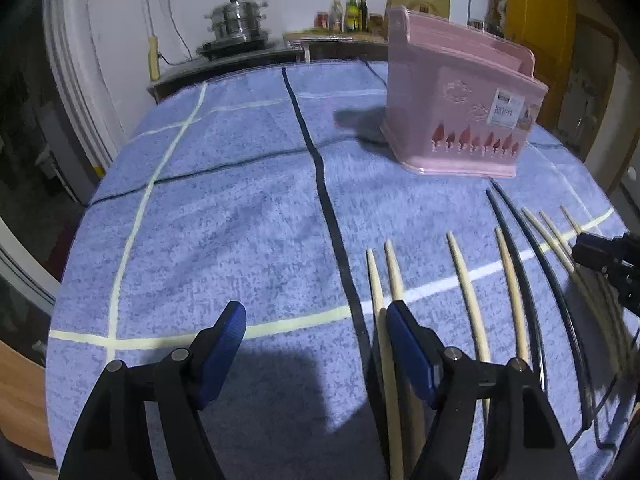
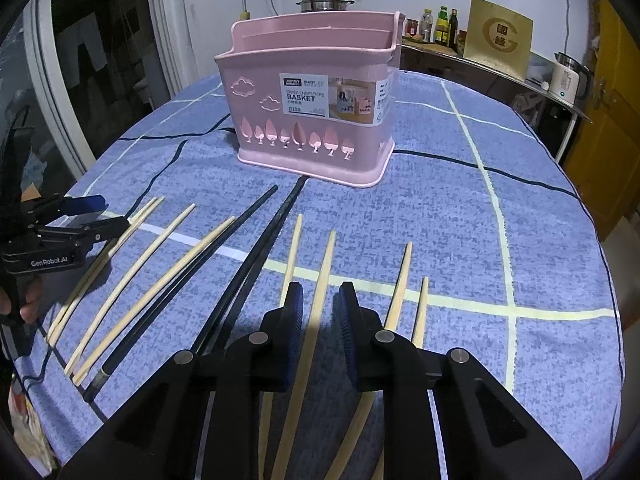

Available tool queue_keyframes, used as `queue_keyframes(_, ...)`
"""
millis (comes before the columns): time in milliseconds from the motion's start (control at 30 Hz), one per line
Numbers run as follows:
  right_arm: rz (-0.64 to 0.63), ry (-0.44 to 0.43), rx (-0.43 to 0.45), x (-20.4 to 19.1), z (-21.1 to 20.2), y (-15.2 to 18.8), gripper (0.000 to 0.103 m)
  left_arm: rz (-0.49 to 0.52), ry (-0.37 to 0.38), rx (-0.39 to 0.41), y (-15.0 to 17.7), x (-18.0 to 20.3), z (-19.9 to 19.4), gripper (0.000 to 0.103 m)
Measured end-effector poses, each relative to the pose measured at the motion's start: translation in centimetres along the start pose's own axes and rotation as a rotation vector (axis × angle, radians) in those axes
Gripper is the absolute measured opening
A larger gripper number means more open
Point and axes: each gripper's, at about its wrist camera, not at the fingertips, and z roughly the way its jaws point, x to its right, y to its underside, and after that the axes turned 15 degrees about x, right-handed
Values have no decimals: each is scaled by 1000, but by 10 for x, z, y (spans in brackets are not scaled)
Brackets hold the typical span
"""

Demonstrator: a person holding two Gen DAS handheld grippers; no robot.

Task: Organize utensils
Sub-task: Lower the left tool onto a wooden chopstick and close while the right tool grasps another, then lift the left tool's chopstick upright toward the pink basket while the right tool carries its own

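A pink chopstick basket [image 2: 316, 120] stands upright on the blue checked cloth; it also shows in the left wrist view [image 1: 460, 116]. Several wooden chopsticks [image 2: 316, 300] and two black chopsticks [image 2: 248, 264] lie in a row in front of it. My right gripper [image 2: 318, 308] is open with its fingers on either side of one wooden chopstick, not closed on it. My left gripper [image 1: 316, 328] is open and empty at the left end of the row, beside two wooden chopsticks [image 1: 384, 280]. It also shows in the right wrist view [image 2: 100, 216].
The cloth-covered table [image 1: 220, 220] ends near the left and front. Behind it a counter holds a steel pot [image 1: 236, 20], bottles [image 2: 440, 26], a gold box [image 2: 500, 40] and a white kettle [image 2: 568, 78]. A yellow door [image 2: 608, 128] is at right.
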Motion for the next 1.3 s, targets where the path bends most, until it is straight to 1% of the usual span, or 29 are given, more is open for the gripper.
queue_keyframes(200,8,1,-3,2,3,0,18,-8,-2,4,-8,2,9,72)
queue_keyframes(233,7,1,-5,2,4,0,18,-8,-2,5,-7,2,9,72)
queue_keyframes(267,6,0,-8,2,5,0,14,-7,-4,4,-7,2,9,71)
queue_keyframes(333,9,-4,-14,3,7,-1,13,-4,-2,3,-7,4,8,63)
queue_keyframes(400,11,-10,-17,2,9,-3,13,18,0,6,-7,11,5,48)
queue_keyframes(433,12,-12,-20,2,11,-4,13,27,3,8,-6,13,4,45)
queue_keyframes(500,13,-16,-28,2,15,-6,13,35,10,8,-6,17,3,34)
queue_keyframes(600,10,-19,-38,2,21,-9,12,48,6,6,-7,23,4,22)
queue_keyframes(667,9,-19,-47,2,25,-11,11,56,0,5,-6,25,3,18)
queue_keyframes(767,4,-18,-59,3,29,-14,11,64,-2,-4,-9,28,6,16)
queue_keyframes(1000,-15,-15,-77,0,37,-20,7,80,35,-33,-14,30,10,12)
queue_keyframes(1067,-9,-18,-76,1,37,-19,7,70,50,-35,-14,28,11,10)
queue_keyframes(1100,-3,-21,-75,1,37,-19,7,61,57,-37,-14,26,11,8)
queue_keyframes(1233,10,-33,-58,0,31,-22,6,47,69,-32,-16,25,9,6)
queue_keyframes(1300,12,-35,-45,2,25,-24,6,29,90,-21,-19,23,6,6)
